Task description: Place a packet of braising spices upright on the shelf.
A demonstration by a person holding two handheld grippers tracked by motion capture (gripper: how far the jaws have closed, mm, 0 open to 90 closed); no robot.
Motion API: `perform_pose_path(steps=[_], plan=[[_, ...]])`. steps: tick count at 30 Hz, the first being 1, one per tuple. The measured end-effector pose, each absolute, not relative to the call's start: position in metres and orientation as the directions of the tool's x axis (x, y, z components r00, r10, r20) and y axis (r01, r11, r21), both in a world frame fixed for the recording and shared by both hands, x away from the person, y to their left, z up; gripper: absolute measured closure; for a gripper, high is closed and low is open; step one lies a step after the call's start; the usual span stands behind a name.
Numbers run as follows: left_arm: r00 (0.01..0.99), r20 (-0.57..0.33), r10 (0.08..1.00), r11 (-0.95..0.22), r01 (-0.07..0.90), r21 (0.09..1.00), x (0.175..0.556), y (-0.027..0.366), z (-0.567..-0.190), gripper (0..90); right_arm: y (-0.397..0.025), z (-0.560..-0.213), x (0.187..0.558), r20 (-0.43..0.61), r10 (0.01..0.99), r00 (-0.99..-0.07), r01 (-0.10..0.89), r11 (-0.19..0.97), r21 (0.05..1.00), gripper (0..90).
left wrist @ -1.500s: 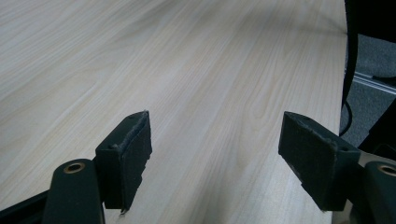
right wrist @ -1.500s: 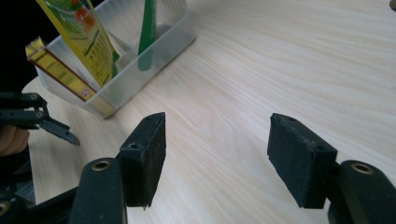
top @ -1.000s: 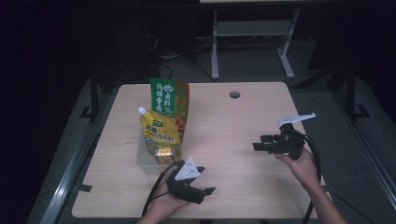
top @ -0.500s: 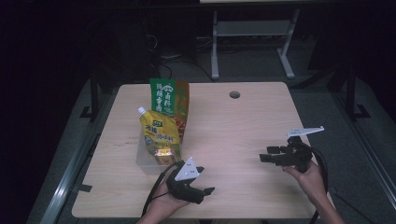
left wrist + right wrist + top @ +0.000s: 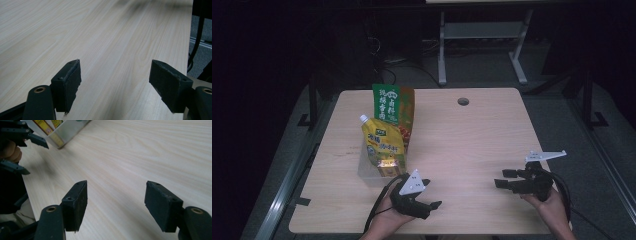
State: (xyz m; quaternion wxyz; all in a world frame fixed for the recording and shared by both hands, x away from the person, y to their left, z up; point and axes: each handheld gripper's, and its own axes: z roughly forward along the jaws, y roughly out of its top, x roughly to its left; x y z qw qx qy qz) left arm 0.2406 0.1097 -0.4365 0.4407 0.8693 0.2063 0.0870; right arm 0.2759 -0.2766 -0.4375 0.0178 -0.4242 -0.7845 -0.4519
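High view: left gripper [image 5: 428, 205] low at near table [image 5: 472, 135] edge, jaws parted, empty; yellow spouted pouch [image 5: 382, 147] in clear bin [image 5: 364, 169] just beyond it, green carton [image 5: 393, 107] behind. Right gripper [image 5: 504, 178] well apart to the right, jaws spread, empty.

Left gripper view: jaws wide over bare wood.

Right gripper view: jaws wide; bin corner [image 5: 65, 135] far ahead-left, beside other gripper [image 5: 32, 150].

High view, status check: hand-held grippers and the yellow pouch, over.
Left hand-held gripper open, empty. Right hand-held gripper open, empty. Yellow pouch upright in clear bin, untouched. Nothing between.
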Motion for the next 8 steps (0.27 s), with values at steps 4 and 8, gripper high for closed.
perform_pose_path(steps=[4,8], plan=[[0.900,-0.026,0.434,-0.531,0.279,0.800,0.239,0.109,-0.438,24.0,-0.277,-0.443,0.263,0.398,0.656,-0.641,0.669,0.223,0.709,31.3],[0.900,-0.027,0.434,-0.530,0.279,0.801,0.239,0.109,-0.437,23.9,-0.277,-0.445,0.258,0.391,0.661,-0.641,0.666,0.225,0.712,30.0]])
